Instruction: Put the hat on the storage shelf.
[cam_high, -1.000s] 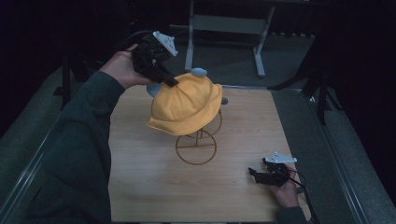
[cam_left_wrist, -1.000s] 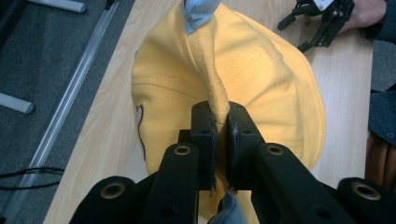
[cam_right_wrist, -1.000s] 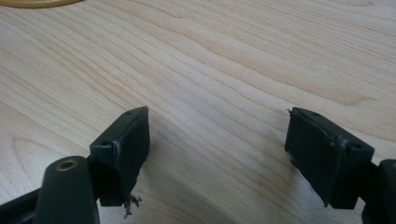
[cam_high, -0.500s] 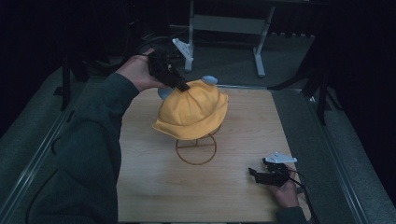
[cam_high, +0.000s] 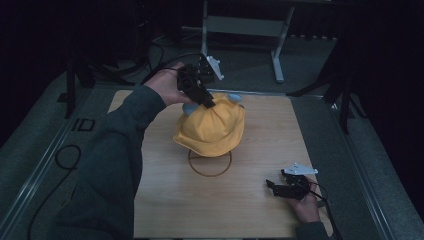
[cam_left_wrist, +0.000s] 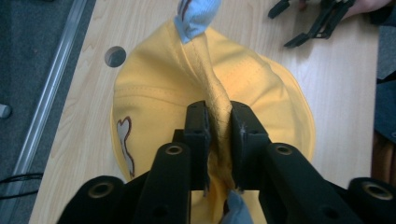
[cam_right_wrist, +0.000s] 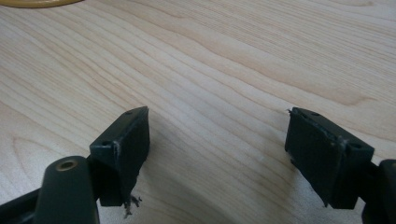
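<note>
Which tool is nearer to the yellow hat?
Left. The left tool pinches a fold of the hat on top, jaws just easing open. The right tool rests on the table, apart from it.

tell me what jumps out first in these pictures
The yellow hat stands out, sitting on a wire stand mid-table. The left gripper has a fold of its crown between the pads; its jaws have just been opening, and the fold is still pinched. The right gripper lies open on the wooden table at the near right corner, a hand on it.
</note>
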